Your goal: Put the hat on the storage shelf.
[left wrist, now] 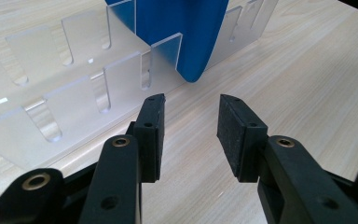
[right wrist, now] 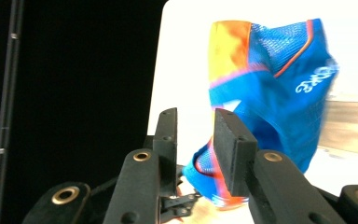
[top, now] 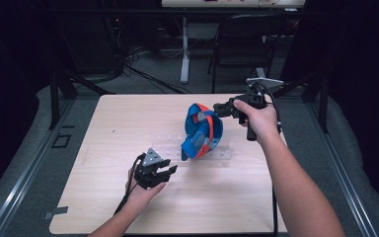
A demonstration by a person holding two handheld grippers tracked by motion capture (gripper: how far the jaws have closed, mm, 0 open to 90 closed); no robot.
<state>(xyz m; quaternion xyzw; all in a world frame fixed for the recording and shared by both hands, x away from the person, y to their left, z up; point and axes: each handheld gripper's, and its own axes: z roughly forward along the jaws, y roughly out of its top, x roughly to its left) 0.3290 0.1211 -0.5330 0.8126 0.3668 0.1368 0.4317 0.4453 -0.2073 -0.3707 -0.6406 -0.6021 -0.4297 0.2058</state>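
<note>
I am holding my left gripper (top: pixel 167 170) low over the near left part of the pale wooden table (top: pixel 103 128), its jaws standing apart with nothing between them. In the left gripper view they are pointing at the clear acrylic slotted rack (left wrist: pixel 74 88), which is lying on the tabletop just beyond the pads. The blue cloth bag with orange trim and mesh panels (top: pixel 202 131) is standing in that rack near the table's middle, leaning a little; its blue edge (left wrist: pixel 186 32) is sitting in a slot at the rack's right end. I am holding my right gripper (top: pixel 218 108) at the bag's far right side, at its upper part. In the right gripper view its jaws are parted with a narrow gap, and the bag's lower edge seems to be lying just behind them; the blur is keeping me from telling whether the pads are touching the cloth.
</note>
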